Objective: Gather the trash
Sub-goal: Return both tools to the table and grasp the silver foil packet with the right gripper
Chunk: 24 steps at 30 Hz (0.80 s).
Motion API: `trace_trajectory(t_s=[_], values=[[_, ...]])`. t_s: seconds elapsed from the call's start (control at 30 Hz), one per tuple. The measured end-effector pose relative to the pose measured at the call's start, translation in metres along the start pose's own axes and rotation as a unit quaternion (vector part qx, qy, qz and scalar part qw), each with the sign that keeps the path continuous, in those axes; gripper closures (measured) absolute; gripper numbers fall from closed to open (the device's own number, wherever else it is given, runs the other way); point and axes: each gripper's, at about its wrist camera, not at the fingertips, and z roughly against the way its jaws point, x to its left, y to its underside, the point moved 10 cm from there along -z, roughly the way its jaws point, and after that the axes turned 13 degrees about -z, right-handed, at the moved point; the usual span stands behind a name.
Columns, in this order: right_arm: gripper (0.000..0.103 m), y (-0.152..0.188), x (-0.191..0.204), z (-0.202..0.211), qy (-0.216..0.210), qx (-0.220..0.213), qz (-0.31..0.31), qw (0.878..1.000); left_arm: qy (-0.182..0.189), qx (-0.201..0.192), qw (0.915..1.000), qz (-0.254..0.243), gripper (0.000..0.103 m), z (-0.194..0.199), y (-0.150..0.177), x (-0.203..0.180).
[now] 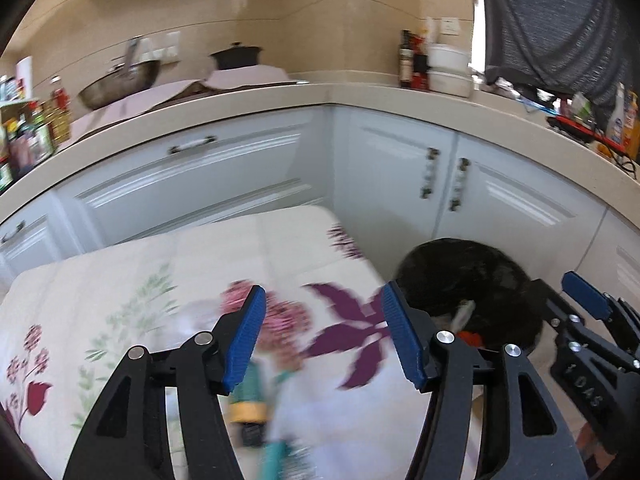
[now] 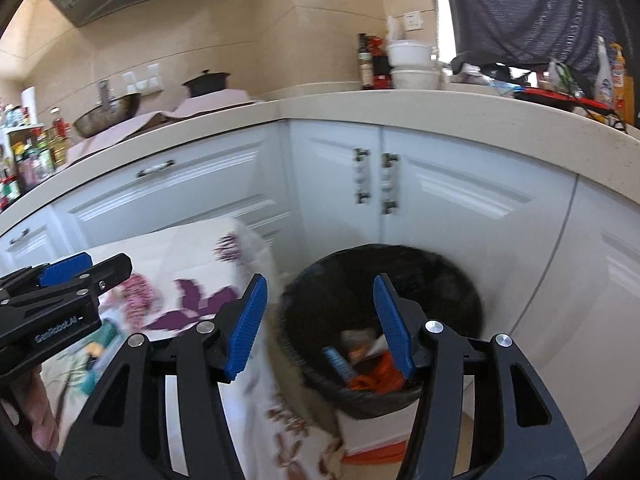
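Right wrist view alone shows trash inside the black-lined bin [image 2: 384,320]. Left tool [image 1: 322,336] spread, empty, above the floral-cloth surface [image 1: 160,280]; right tool [image 2: 320,326] spread, empty, angled down over the bin.

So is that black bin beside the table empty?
No. The bin already holds trash: orange scraps, a blue piece and crumpled wrappers lie inside.

Floral-clothed table [image 1: 200,264] before the white cabinets [image 1: 192,176], bearing a blurred teal-and-yellow item [image 1: 250,396] near its front edge. Right of the table, a black-lined trash bin [image 2: 384,280] stands on the floor, holding orange scraps [image 2: 376,376].
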Motion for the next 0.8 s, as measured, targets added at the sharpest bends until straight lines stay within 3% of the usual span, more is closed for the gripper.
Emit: trace_trajectory(t_s=[0.43,0.8], values=[[0.049,0.052,0.092,0.025,-0.063,0.045,0.047,0.996,-0.067,0.043,0.9957,0.047,0.044,0.039,0.081,0.098],[0.049,0.102,0.136,0.032,-0.084,0.091,0.088,0.988,-0.086,0.063,0.9921,0.067,0.044,0.059,0.122,0.133]])
